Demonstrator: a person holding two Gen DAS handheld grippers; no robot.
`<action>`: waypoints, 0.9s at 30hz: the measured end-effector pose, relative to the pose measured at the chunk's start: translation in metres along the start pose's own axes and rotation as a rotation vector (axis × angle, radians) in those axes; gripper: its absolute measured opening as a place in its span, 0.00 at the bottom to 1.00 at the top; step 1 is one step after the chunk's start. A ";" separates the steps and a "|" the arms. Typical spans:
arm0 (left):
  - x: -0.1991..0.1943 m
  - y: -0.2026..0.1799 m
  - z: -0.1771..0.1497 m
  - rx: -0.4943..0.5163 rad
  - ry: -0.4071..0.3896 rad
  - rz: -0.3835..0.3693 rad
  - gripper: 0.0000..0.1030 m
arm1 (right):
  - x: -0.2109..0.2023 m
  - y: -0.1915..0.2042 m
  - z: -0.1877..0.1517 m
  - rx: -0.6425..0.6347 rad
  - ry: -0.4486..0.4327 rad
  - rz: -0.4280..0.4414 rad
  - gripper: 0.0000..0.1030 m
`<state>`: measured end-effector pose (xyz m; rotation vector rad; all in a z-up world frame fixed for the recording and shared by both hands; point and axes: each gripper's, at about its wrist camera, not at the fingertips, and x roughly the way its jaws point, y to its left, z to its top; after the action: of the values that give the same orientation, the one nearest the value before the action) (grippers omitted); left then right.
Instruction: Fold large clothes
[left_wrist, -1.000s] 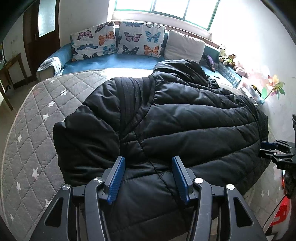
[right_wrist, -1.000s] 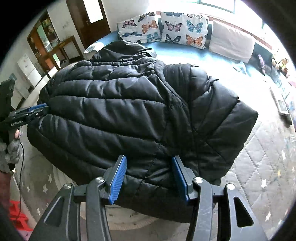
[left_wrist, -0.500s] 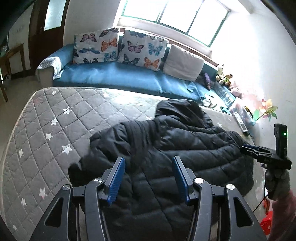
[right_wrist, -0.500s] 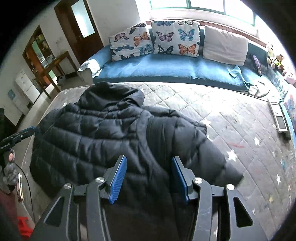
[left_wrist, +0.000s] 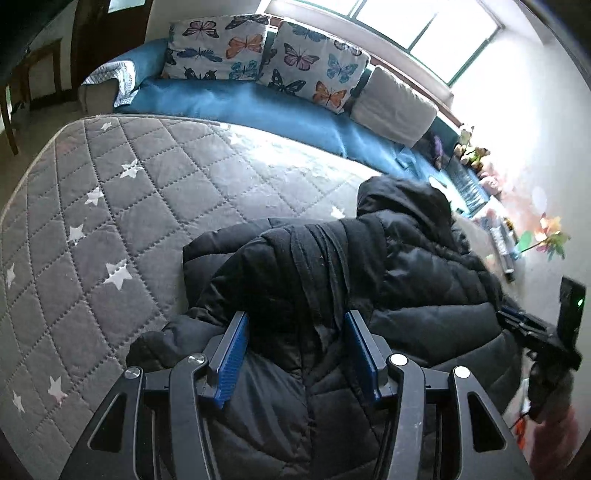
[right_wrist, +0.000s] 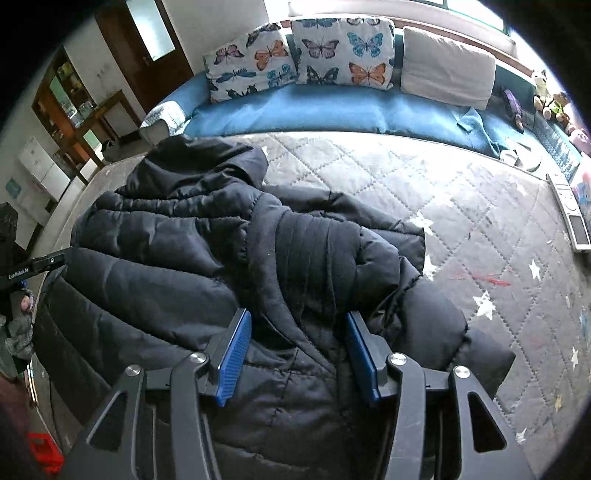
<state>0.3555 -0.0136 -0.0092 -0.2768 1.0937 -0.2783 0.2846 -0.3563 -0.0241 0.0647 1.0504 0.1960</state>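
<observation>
Left gripper (left_wrist: 295, 354), right gripper (right_wrist: 295, 354): jaws apart, angled down.

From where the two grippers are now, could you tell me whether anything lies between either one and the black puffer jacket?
Nothing visible does. The left gripper and right gripper hang open directly above the black puffer jacket, which lies on the quilted grey mattress with nothing on top of it.

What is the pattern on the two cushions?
Colourful butterflies on white cushions, clearest in the right wrist view.
</observation>
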 end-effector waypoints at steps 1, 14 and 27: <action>-0.007 0.002 0.000 -0.012 -0.006 -0.019 0.55 | -0.008 0.000 -0.001 -0.001 -0.020 0.001 0.55; -0.079 0.035 -0.032 -0.073 -0.097 -0.033 0.81 | -0.065 -0.030 -0.036 0.103 -0.067 0.084 0.85; -0.047 0.069 -0.075 -0.233 -0.041 -0.141 0.83 | -0.038 -0.057 -0.069 0.269 0.003 0.260 0.93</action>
<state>0.2734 0.0611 -0.0272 -0.5672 1.0687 -0.2696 0.2136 -0.4227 -0.0345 0.4454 1.0650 0.2890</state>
